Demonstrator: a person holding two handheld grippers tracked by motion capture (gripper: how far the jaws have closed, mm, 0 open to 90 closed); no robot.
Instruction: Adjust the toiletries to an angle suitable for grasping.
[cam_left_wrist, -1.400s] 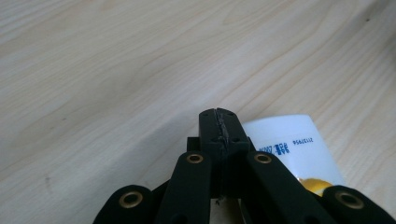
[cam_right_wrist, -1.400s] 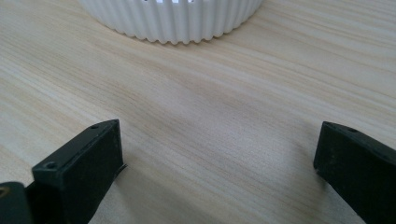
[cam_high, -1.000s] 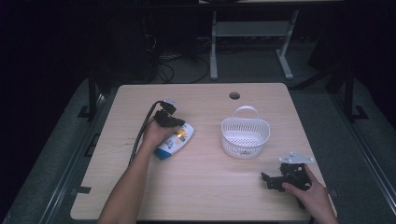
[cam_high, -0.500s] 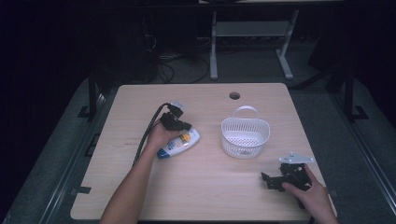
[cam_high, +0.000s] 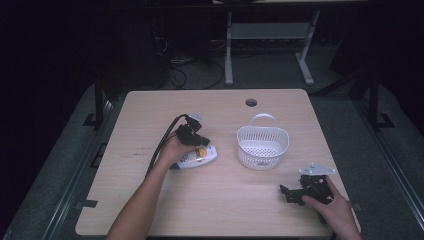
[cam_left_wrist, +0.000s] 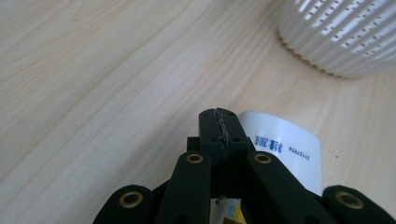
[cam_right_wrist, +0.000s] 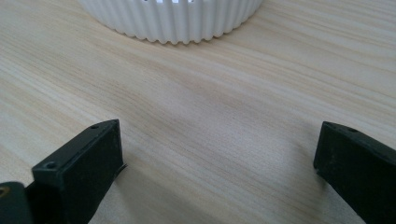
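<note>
A white tube with a blue cap and yellow label (cam_high: 196, 157) lies left of centre on the wooden table (cam_high: 225, 210). My left gripper (cam_high: 203, 142) rests right over the tube. In the left gripper view its jaws are pressed together, the left gripper (cam_left_wrist: 219, 116) shut, and the tube's printed flat end (cam_left_wrist: 289, 144) shows just beside and behind the tips; I cannot tell whether any of it is pinched. A white slotted basket (cam_high: 262, 145) stands to the right. My right gripper (cam_high: 286, 195) sits near the front right edge, open, the right gripper (cam_right_wrist: 219, 154) holding nothing, facing the basket (cam_right_wrist: 173, 18).
The basket's ribbed wall (cam_left_wrist: 341, 37) is close beyond the tube. A round cable hole (cam_high: 251, 102) sits near the table's far edge. A black cable (cam_high: 162, 145) trails from the left gripper along the forearm. Bare wood lies between the two grippers.
My left hand has moved right, towards the basket, and the tube has shifted with it and turned flatter. The right gripper has stayed put.
</note>
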